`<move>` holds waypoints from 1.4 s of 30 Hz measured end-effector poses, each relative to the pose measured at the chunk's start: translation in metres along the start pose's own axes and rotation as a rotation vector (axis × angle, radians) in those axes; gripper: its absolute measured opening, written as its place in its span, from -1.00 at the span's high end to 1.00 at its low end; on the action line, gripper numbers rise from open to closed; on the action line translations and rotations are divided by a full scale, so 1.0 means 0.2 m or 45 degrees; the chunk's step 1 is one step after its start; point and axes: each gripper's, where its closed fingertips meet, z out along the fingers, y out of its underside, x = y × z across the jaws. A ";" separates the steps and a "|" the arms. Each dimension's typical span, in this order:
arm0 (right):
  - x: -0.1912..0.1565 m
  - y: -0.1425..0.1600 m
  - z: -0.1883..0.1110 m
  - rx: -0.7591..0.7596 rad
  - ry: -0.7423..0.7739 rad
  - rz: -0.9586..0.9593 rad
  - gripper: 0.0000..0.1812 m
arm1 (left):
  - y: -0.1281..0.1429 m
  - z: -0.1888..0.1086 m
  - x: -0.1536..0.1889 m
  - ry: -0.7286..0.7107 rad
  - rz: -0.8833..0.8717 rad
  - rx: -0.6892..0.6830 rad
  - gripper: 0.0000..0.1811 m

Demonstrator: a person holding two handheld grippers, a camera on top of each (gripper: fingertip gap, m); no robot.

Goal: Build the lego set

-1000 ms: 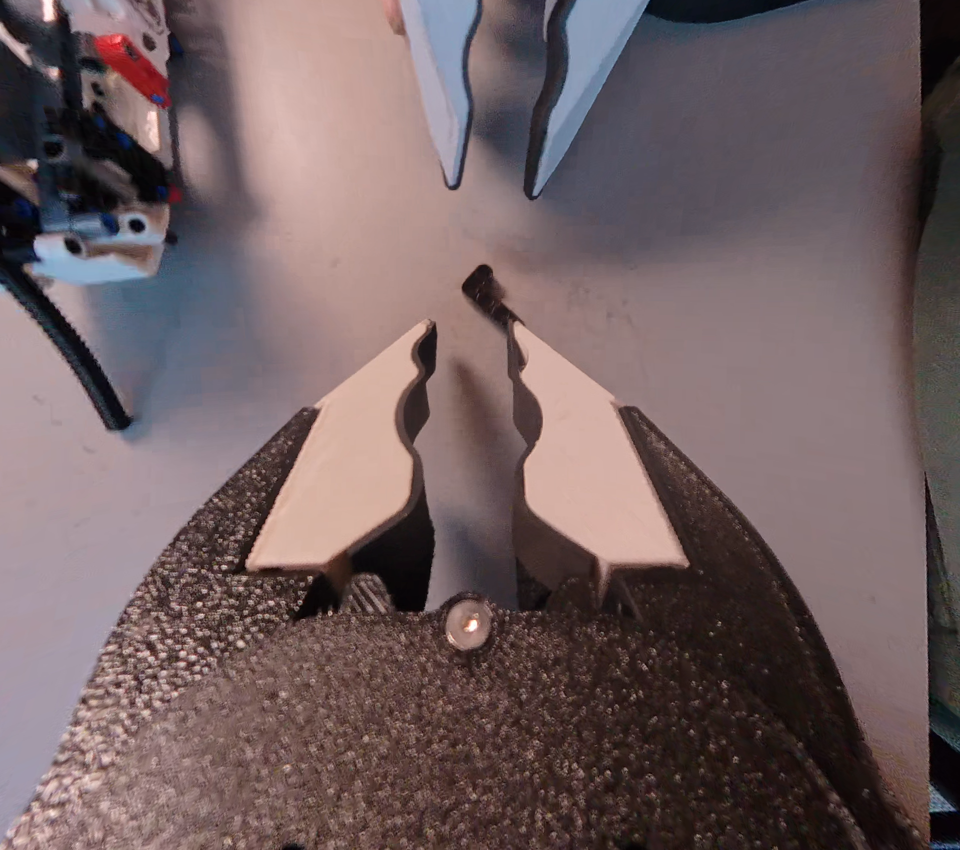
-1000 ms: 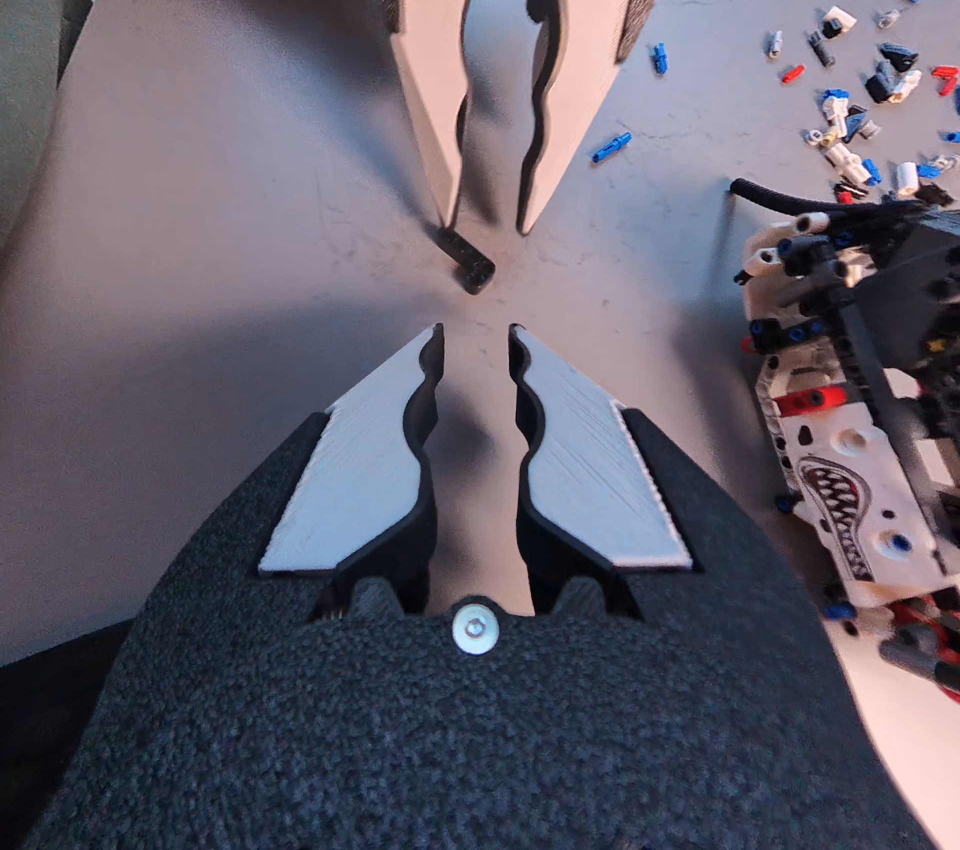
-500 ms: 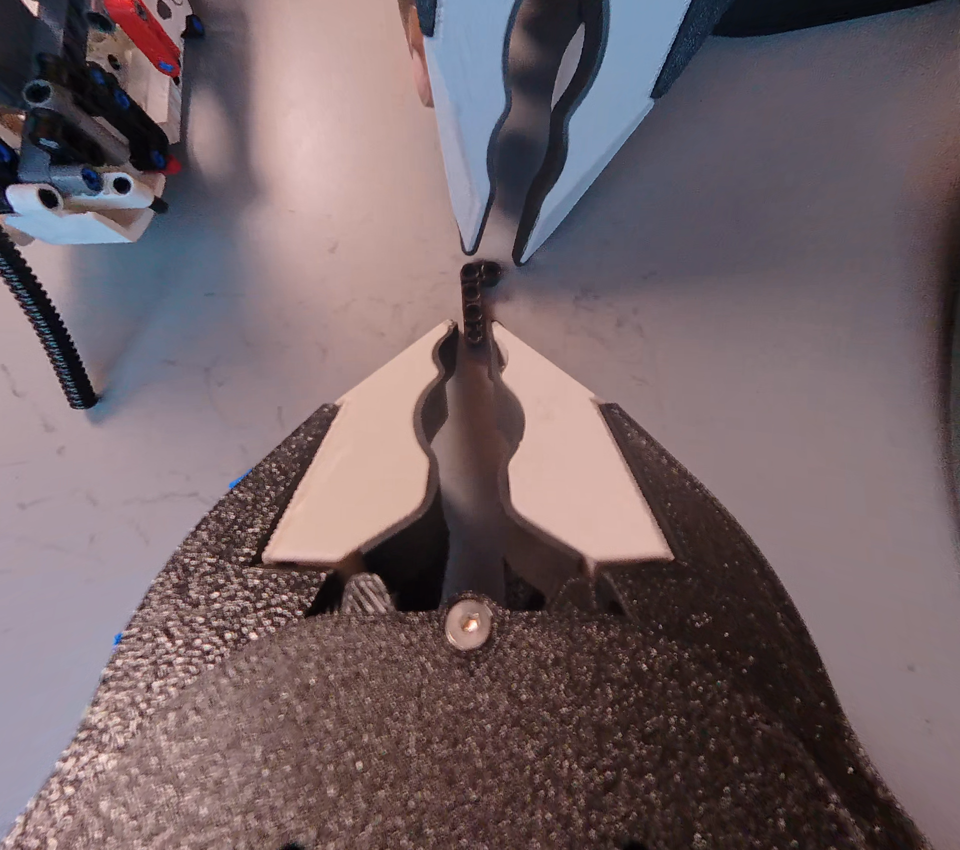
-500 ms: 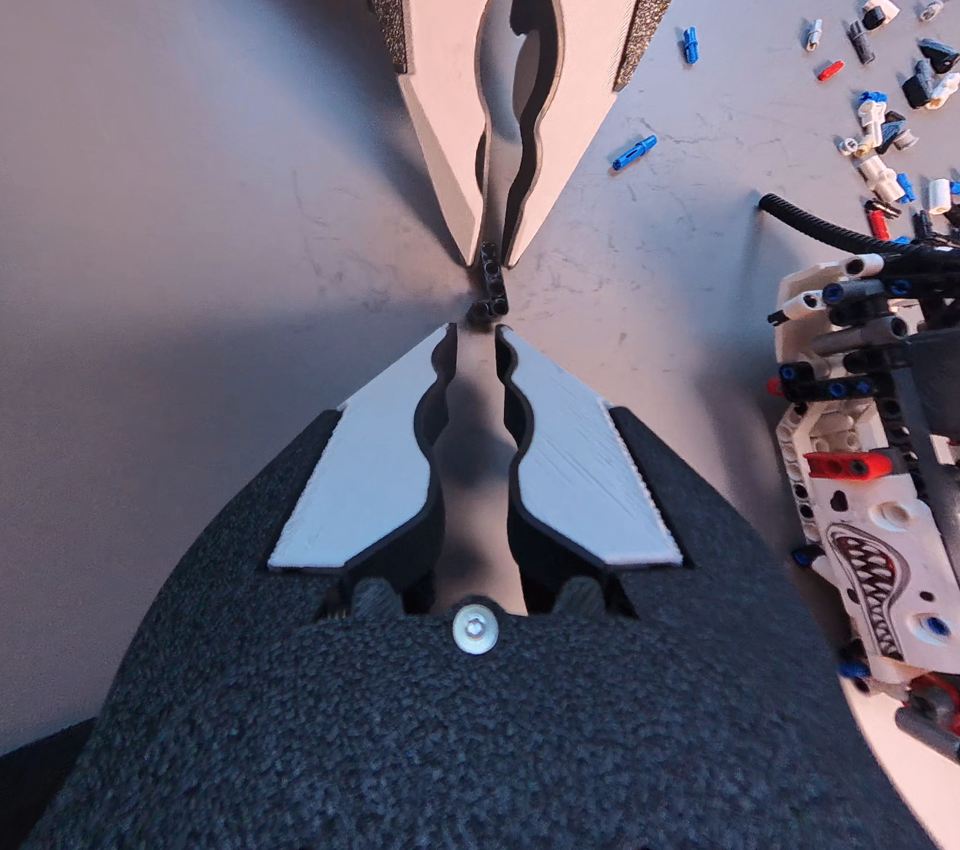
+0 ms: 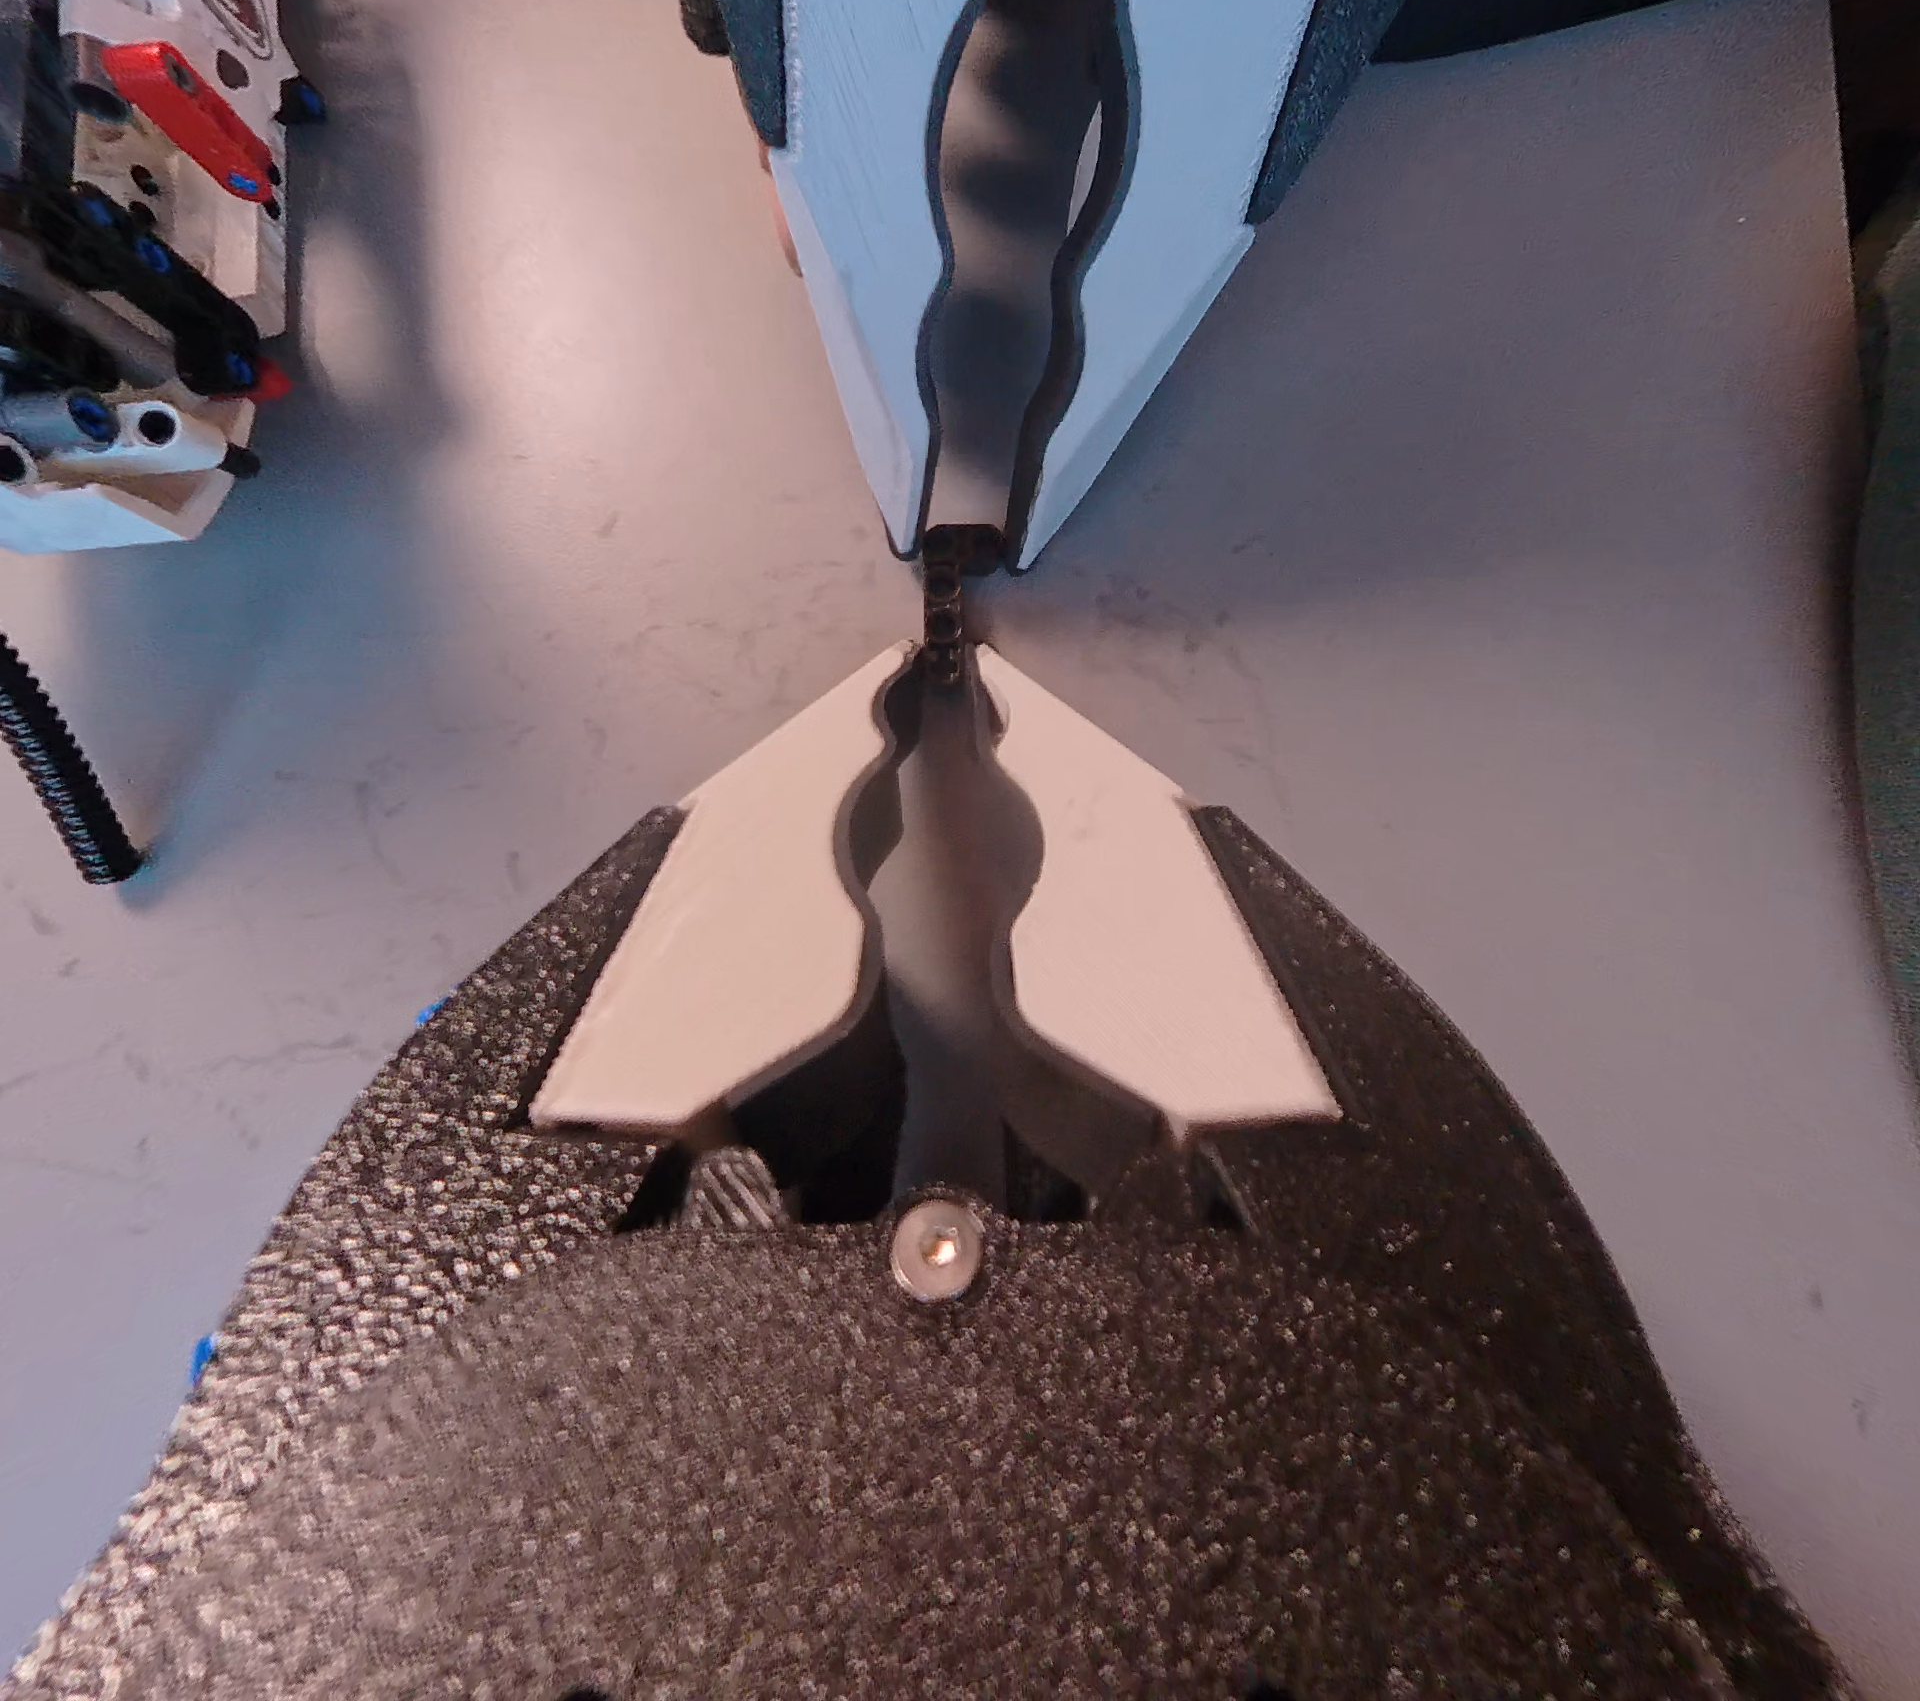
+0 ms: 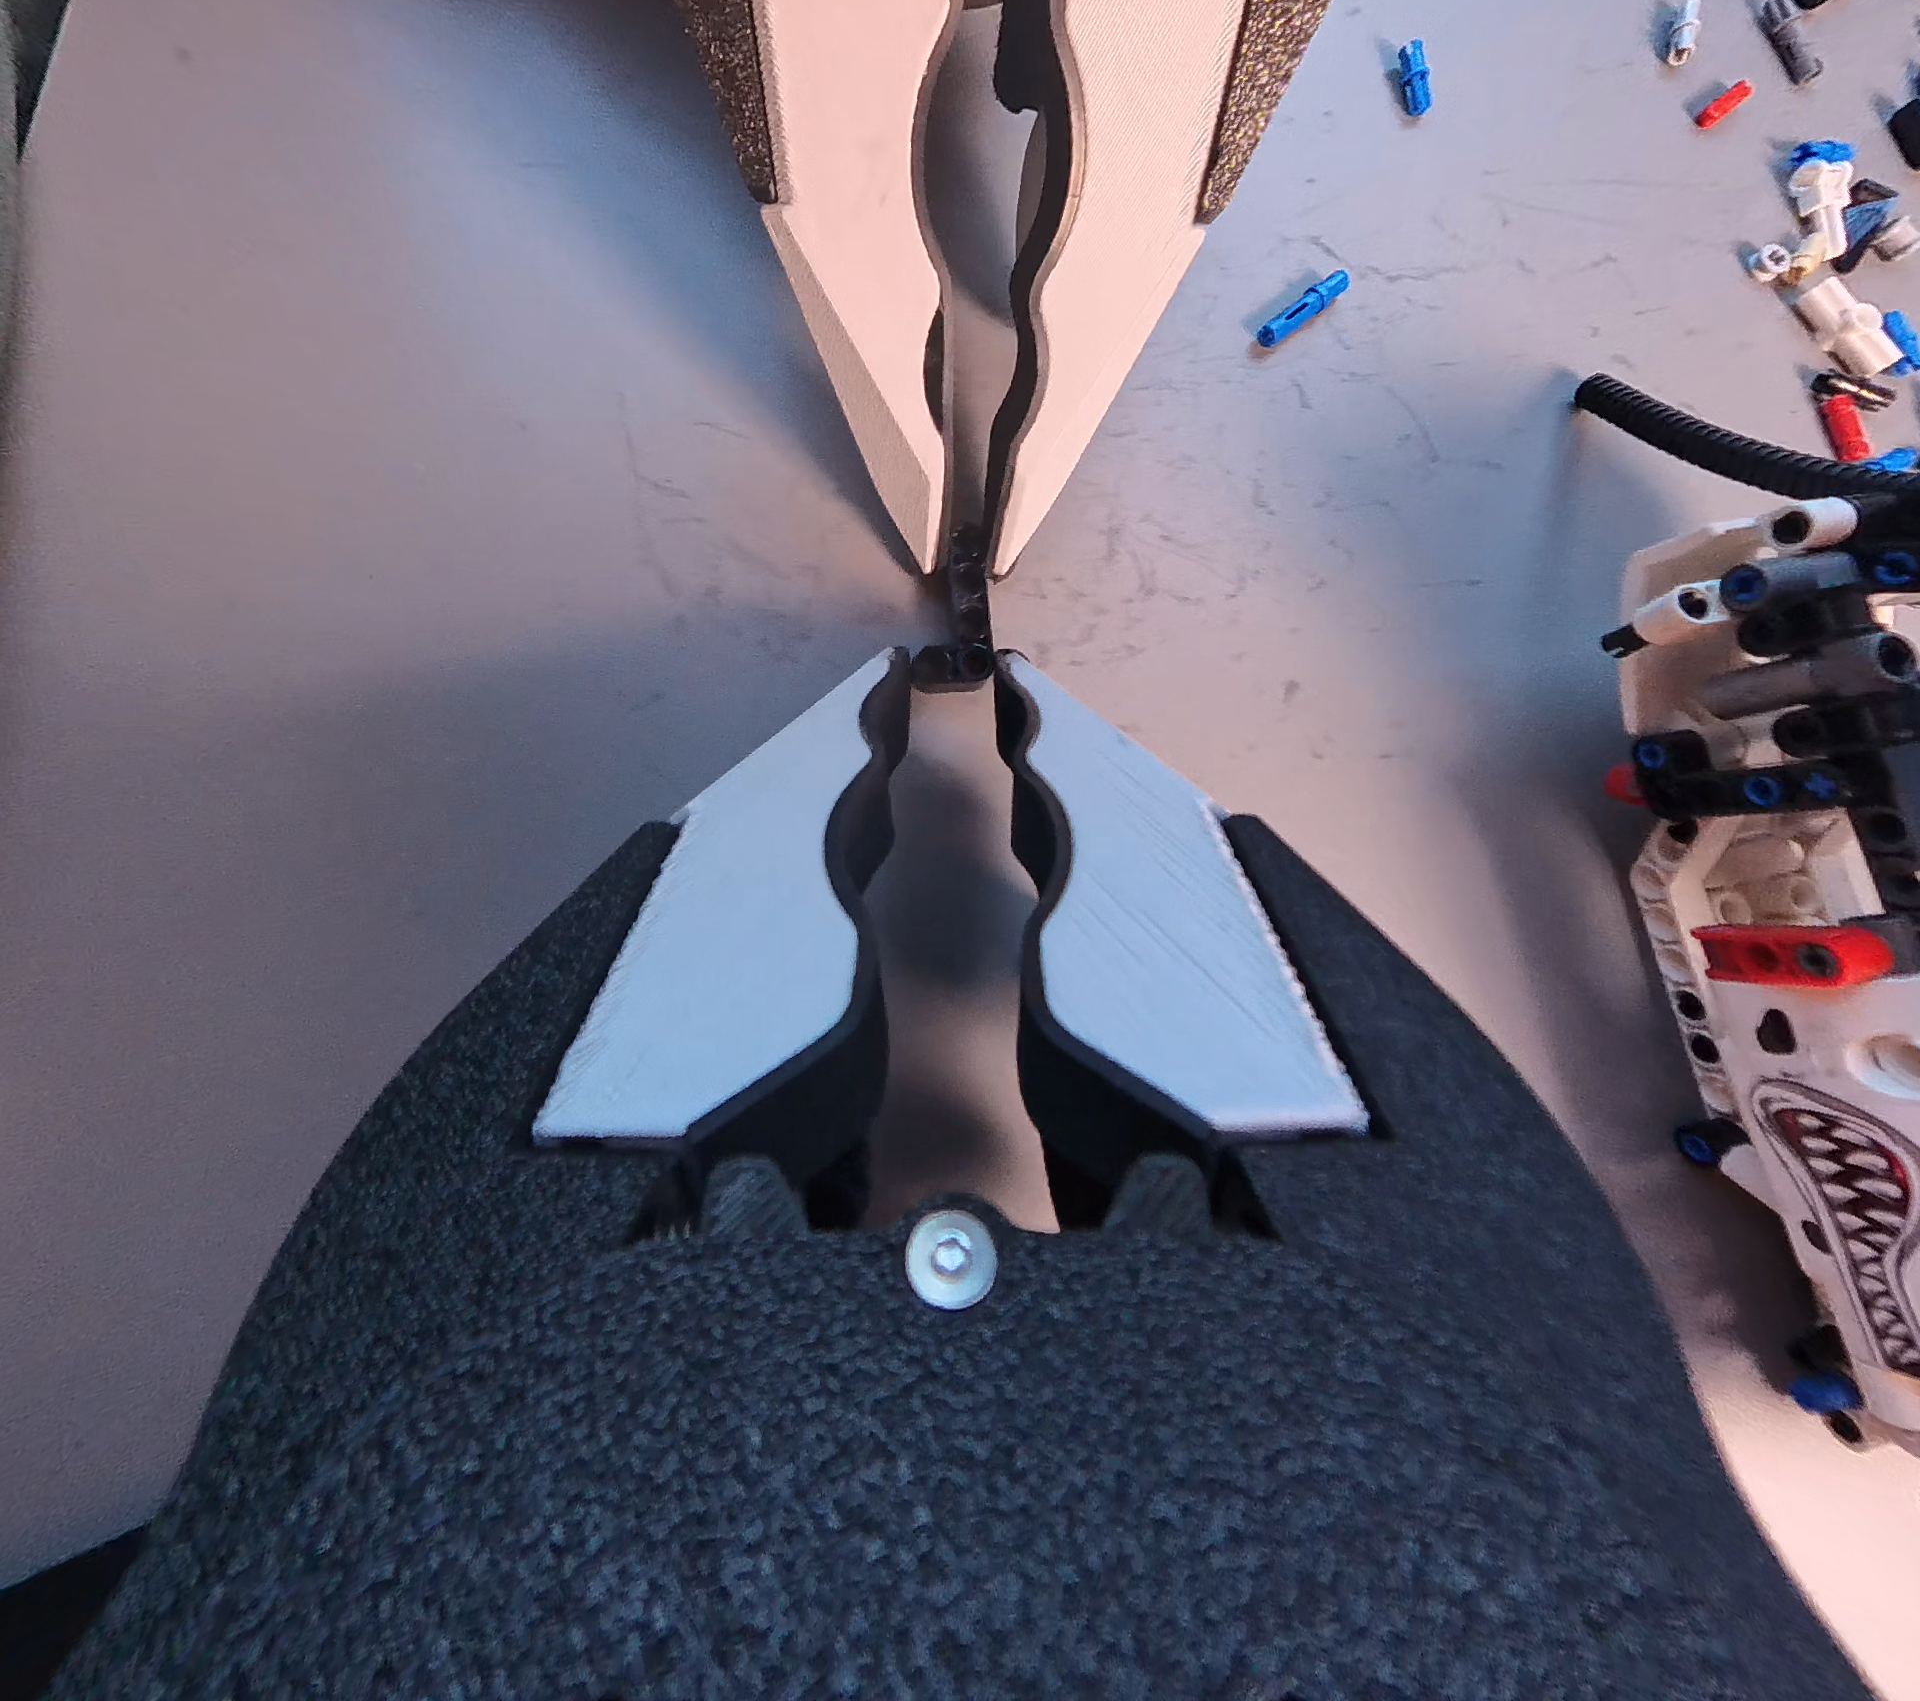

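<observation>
A small black L-shaped beam is held between my two grippers just above the grey table. My left gripper is shut on the beam's long arm. My right gripper faces it from the far side, its tips pressed on both ends of the short arm. In the right wrist view the beam runs from my right gripper up to my left gripper. The partly built white, black and red lego model lies at the left; it also shows in the right wrist view.
A black ribbed hose sticks out of the model. Several loose small parts lie at the far right, with a blue pin nearer. The table edge runs close on the right of the left wrist view. Less than 4 cm separates the two grippers' tips.
The beam lay loose on the table beside my open left gripper. My left gripper shut on its long arm. My right gripper came in and narrowed onto the short arm.
</observation>
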 end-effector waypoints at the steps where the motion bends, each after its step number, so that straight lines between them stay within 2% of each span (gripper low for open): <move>1: 0.00 0.00 0.00 -0.001 -0.002 0.004 0.83 | 0.00 0.00 0.00 0.000 0.001 0.000 0.93; 8: -0.02 -0.01 0.01 0.014 -0.027 0.010 0.84 | 0.01 -0.01 0.02 0.024 0.001 -0.003 0.92; 12: -0.02 -0.01 0.00 0.025 -0.032 0.023 0.75 | 0.01 -0.06 0.02 0.077 -0.021 0.028 0.77; 16: 0.02 -0.06 -0.07 0.140 -0.017 0.061 0.73 | -0.01 -0.23 -0.16 -0.049 -0.137 0.168 0.76; 19: 0.08 -0.09 -0.12 0.214 0.046 0.083 0.73 | 0.08 -0.32 -0.31 -0.176 -0.216 0.162 0.75; 22: 0.12 -0.07 -0.13 0.222 0.094 0.093 0.73 | 0.17 -0.36 -0.39 -0.226 -0.266 0.137 0.75; 28: 0.16 -0.01 -0.12 0.177 0.121 0.092 0.74 | 0.29 -0.32 -0.40 -0.232 -0.256 0.034 0.77; 36: 0.17 0.02 -0.10 0.153 0.129 0.108 0.75 | 0.22 -0.27 -0.44 -0.309 -0.069 0.076 0.74; 42: 0.18 0.02 -0.10 0.154 0.132 0.110 0.75 | 0.21 -0.22 -0.40 -0.182 -0.052 0.065 0.87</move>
